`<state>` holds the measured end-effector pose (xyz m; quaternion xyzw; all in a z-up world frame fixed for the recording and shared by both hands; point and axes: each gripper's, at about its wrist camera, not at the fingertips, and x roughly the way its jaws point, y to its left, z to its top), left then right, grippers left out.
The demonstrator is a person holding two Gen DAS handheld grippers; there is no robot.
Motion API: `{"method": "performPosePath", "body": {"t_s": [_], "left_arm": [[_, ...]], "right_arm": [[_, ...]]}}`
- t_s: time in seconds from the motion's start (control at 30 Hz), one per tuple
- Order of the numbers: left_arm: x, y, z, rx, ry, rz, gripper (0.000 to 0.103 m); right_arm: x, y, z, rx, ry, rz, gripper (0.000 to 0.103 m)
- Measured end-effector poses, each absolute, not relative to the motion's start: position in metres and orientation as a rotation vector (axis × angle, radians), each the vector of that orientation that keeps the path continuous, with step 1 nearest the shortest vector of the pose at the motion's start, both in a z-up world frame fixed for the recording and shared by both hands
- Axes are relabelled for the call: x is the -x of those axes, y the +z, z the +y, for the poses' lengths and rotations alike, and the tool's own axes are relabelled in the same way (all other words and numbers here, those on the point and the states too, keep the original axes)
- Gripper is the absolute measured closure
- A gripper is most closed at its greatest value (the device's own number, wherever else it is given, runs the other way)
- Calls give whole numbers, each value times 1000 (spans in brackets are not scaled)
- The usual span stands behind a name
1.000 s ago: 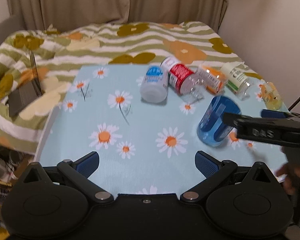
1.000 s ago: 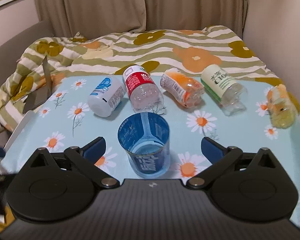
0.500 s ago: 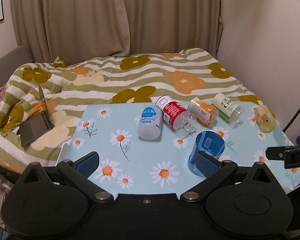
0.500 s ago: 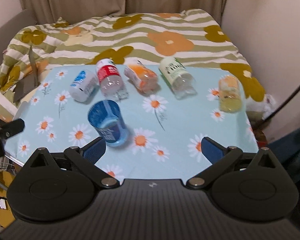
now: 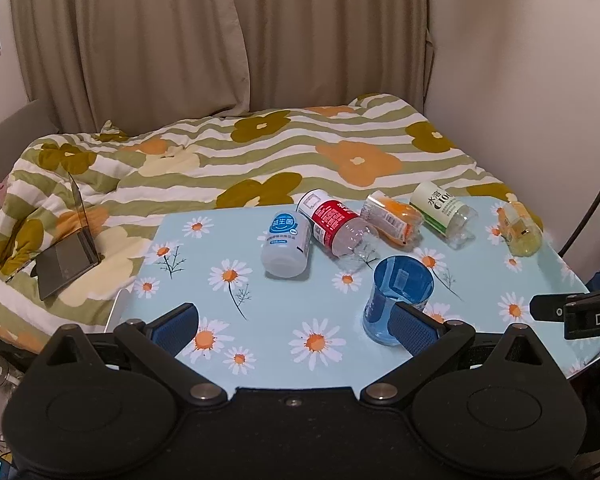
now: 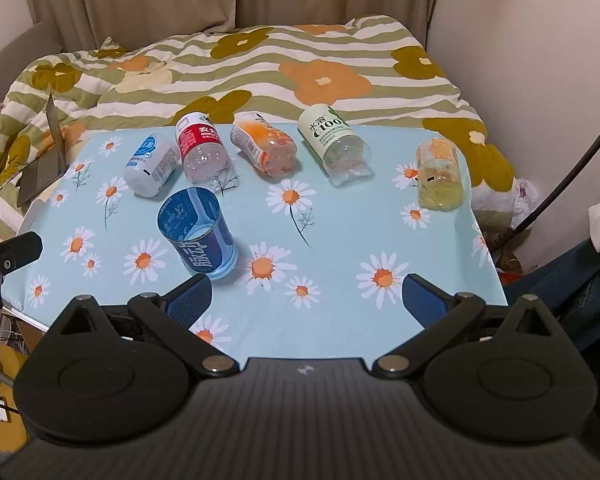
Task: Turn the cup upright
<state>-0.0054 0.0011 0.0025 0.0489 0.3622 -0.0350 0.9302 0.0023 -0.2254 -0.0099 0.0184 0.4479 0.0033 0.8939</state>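
Currently the blue cup (image 6: 198, 234) stands mouth-up on the daisy tablecloth (image 6: 340, 216), left of centre in the right wrist frame, its long axis near vertical. Right gripper (image 6: 306, 302) is spread and empty, cup just beyond its left finger. Left gripper (image 5: 296, 322) is likewise spread, cup (image 5: 398, 300) behind its right finger.

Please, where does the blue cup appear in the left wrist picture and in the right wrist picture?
Left wrist view: the blue cup stands right of centre, partly behind that claw's right finger.
Right wrist view: the blue cup stands left of centre, above the left finger.
Shared landmark: the red-label bottle lies just behind the cup in both.
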Motion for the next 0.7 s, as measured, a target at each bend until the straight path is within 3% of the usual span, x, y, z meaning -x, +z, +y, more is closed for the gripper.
{"method": "performPosePath", "body": {"t_s": [0.7], "left_arm": [[11,4,-2,-110,-66,736,0]], "right_arm": [[3,-8,-229,-44,7,927,0]]}}
